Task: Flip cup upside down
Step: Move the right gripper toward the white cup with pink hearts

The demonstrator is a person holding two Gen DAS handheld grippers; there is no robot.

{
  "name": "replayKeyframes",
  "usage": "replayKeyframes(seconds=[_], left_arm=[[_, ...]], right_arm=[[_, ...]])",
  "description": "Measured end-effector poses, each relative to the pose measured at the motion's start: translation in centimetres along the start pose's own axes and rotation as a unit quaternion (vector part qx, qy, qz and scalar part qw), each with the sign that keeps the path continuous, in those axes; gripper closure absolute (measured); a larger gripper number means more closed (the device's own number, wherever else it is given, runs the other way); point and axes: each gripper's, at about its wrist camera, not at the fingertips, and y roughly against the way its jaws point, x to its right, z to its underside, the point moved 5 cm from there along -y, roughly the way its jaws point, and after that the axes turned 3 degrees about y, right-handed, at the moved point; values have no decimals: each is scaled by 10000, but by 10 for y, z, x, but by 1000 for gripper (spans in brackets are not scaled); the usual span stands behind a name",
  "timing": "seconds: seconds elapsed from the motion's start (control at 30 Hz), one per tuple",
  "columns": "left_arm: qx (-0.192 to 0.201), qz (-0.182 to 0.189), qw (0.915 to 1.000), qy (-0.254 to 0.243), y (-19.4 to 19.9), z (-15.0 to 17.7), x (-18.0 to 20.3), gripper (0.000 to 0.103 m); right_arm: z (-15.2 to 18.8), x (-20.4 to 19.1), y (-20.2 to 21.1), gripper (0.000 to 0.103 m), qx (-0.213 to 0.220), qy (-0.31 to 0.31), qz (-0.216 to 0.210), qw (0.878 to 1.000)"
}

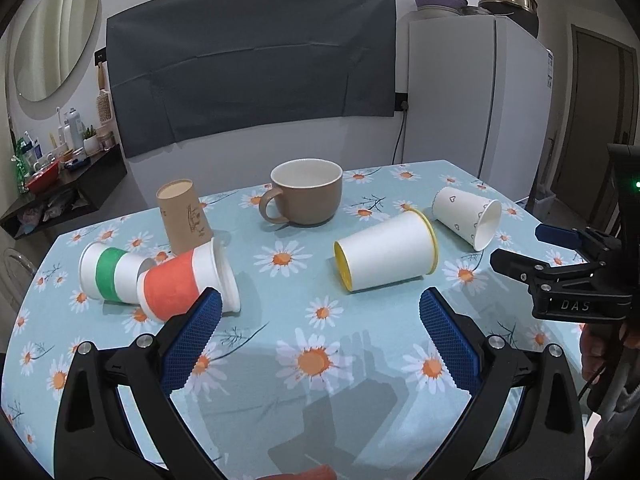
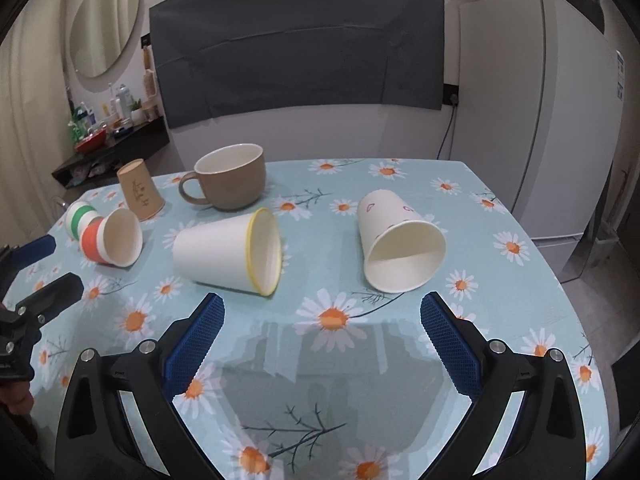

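Observation:
Several paper cups lie on their sides on the daisy tablecloth [image 1: 280, 360]: a yellow-rimmed white cup [image 1: 386, 252] [image 2: 224, 254], a white cup with hearts [image 1: 466, 218] [image 2: 396, 242], an orange-banded cup [image 1: 186, 284] [image 2: 110, 238] and a green-banded cup [image 1: 108, 274] [image 2: 80, 218]. A brown paper cup [image 1: 184, 216] [image 2: 140, 192] stands upside down. A brown mug [image 1: 306, 198] [image 2: 230, 182] stands upright. My left gripper [image 1: 320, 304] is open and empty, near the orange-banded cup. My right gripper [image 2: 322, 308] is open and empty, in front of the two white cups; it also shows in the left wrist view [image 1: 516, 250].
A white fridge [image 1: 480, 100] stands behind the table's right corner. A dark shelf [image 1: 60, 184] with bottles hangs on the wall at the left. The table's edge [image 2: 560, 280] runs close on the right.

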Motion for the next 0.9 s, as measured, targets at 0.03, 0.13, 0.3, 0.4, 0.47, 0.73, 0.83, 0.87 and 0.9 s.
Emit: replayKeyframes(seconds=[0.03, 0.13, 0.3, 0.4, 0.47, 0.73, 0.83, 0.87, 0.9], left_arm=[[-2, 18, 10000, -1, -4, -3, 3, 6], [-146, 146, 9998, 20, -19, -8, 7, 6], [-298, 89, 9995, -85, -43, -13, 15, 6], [-394, 222, 9989, -83, -54, -14, 21, 6], [-404, 223, 9989, -98, -59, -13, 25, 6], [-451, 265, 9985, -169, -66, -13, 36, 6], [-458, 286, 9984, -174, -66, -13, 39, 6], [-454, 291, 9984, -182, -65, -13, 40, 6], [-446, 297, 9984, -185, -64, -13, 40, 6]], right_arm=[[-2, 4, -6, 9, -58, -40, 3, 10000], [-6, 14, -23, 10, -214, -119, 25, 9997], [-7, 26, -50, 37, -628, -276, -38, 9976], [-8, 31, -62, 50, -757, -410, -115, 9962], [-10, 33, -68, 59, -773, -443, -71, 9960], [-7, 37, -79, 96, -732, -333, -13, 9968], [-8, 37, -74, 98, -695, -277, 29, 9972], [-7, 37, -72, 98, -690, -280, 20, 9972], [-6, 37, -69, 98, -683, -281, 9, 9973]])
